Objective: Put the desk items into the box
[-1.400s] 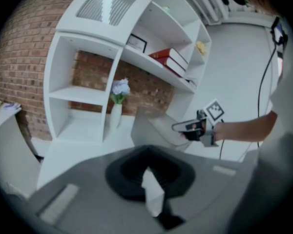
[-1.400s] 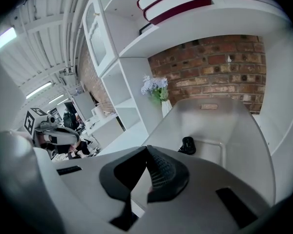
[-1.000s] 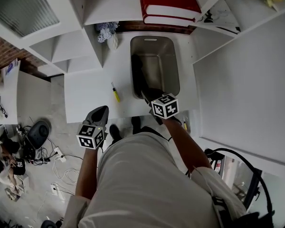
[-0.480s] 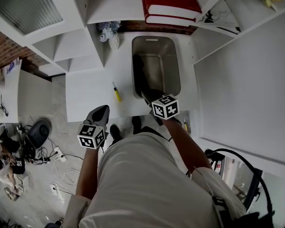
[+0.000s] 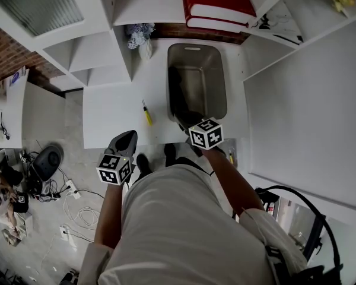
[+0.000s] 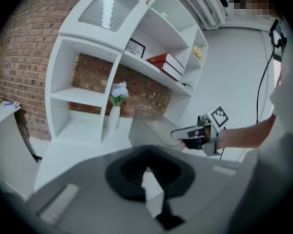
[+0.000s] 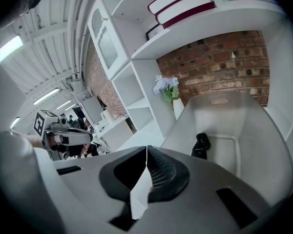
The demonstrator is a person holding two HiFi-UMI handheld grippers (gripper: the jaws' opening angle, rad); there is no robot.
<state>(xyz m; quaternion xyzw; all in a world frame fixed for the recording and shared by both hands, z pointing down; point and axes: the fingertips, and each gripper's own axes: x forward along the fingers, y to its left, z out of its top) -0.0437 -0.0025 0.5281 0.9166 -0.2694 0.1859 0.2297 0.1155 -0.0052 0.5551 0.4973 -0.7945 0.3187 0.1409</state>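
While you stand at the desk (image 5: 107, 111): both grippers hang at its near edge, where they were a second ago.
Left gripper (image 5: 128, 138): your jaws are together with nothing between them. It sits just off the desk's front edge, well left of the box.
Right gripper (image 5: 184, 120): jaws pressed closed and empty, with the tip at the box's near end, pointing into it.
Box (image 5: 206, 79): grey and open-topped, on the desk with its far end toward the brick wall.
Black item (image 7: 201, 145): already inside the box, low against its left wall.
Yellow-handled tool (image 5: 146, 114): flat on the desk left of the box and apart from it, ahead of your left gripper, untouched.
Change: only the head view has drifted. The box and the tool sit a touch further right in the picture, while both marker cubes hold position.
Surroundings: a vase of pale flowers (image 5: 143, 39) stands by the box's far left corner, with red books (image 5: 219, 2) on the shelf above.
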